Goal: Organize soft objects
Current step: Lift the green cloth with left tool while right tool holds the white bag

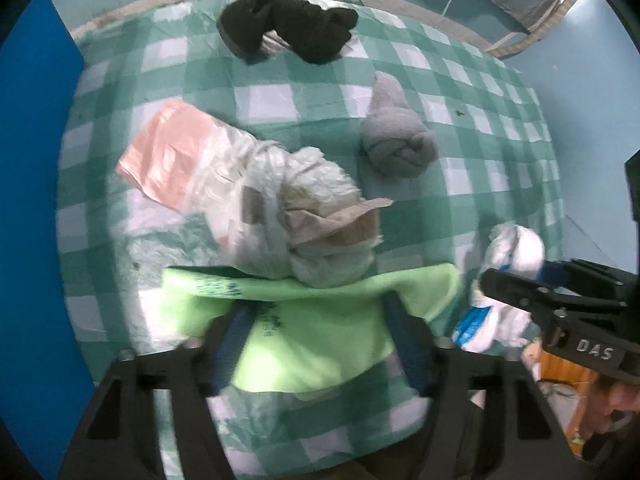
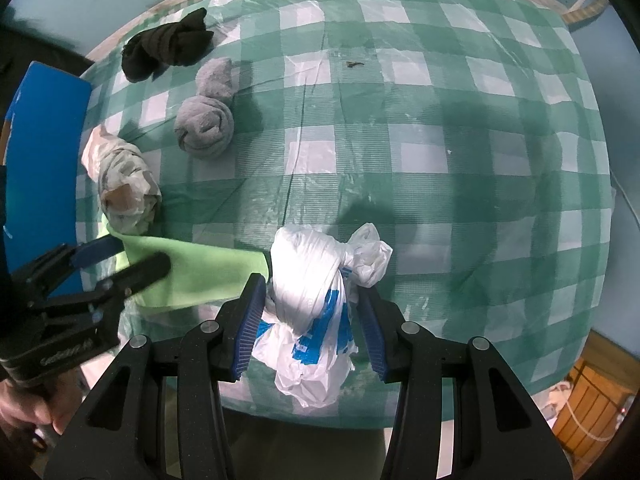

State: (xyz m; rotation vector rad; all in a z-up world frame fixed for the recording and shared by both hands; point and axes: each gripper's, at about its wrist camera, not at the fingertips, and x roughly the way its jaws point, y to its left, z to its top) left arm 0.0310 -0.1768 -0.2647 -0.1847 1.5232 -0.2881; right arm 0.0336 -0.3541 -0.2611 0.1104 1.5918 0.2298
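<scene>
Two grippers over the checked cloth [image 2: 440,128]: left gripper [image 1: 320,344] straddles the green cloth [image 1: 304,320], jaws apart (pad contact unclear). Right gripper [image 2: 310,316] clamps the knotted white bag [image 2: 316,280]. Step: gathering. Next, likely: close left, place both beside grey sock roll [image 2: 206,126].

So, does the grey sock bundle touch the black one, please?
Apart. The left wrist view shows checked tablecloth between the grey sock bundle and the black sock bundle.
</scene>
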